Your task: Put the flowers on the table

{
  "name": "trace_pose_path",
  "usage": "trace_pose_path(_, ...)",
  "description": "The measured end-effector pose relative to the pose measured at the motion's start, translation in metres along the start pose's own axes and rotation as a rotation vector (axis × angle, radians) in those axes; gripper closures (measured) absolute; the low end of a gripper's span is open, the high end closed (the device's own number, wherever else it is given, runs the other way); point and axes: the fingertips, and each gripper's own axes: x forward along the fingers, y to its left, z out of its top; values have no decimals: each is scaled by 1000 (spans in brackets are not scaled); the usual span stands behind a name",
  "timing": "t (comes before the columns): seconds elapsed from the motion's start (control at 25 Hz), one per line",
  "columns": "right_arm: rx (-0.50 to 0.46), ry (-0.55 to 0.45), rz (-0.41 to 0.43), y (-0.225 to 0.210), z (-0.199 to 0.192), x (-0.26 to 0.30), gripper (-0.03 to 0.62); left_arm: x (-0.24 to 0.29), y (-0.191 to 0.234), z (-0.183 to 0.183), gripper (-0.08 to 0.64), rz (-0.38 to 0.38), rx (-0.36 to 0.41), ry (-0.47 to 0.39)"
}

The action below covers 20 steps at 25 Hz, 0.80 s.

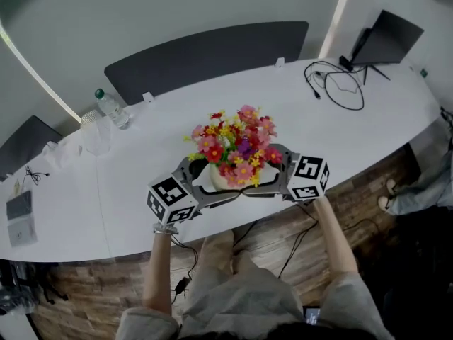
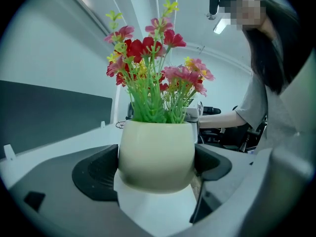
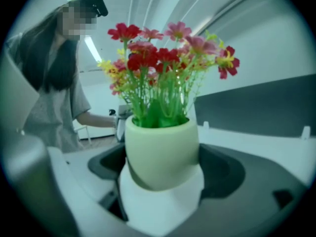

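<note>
Left tongs (image 2: 157, 166) and right tongs (image 3: 165, 168) each clamped on the cream pot (image 1: 221, 180) of flowers (image 1: 236, 144), from opposite sides, over near edge of white table (image 1: 141, 158).

A grey short-sleeved top (image 1: 241, 303) is worn; the grey left gripper (image 1: 216, 179) and right gripper (image 1: 262, 170) are marked with black-and-white squared cubes (image 1: 170, 200).
</note>
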Motion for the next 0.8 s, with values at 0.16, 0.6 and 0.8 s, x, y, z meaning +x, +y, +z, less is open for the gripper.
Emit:
trace_pose_path(0.16, 4, 13, 9, -12, -12, 11, 140, 2, 14, -14, 95, 7, -14, 14)
trace_pose_path(0.6, 11, 50, 21, -41, -46, 28, 140, 17, 43, -51, 96, 33, -27, 48)
trace_pose_path(0.8, 3, 84, 15, -51, -63, 36, 140, 21, 52, -69, 95, 54, -35, 79)
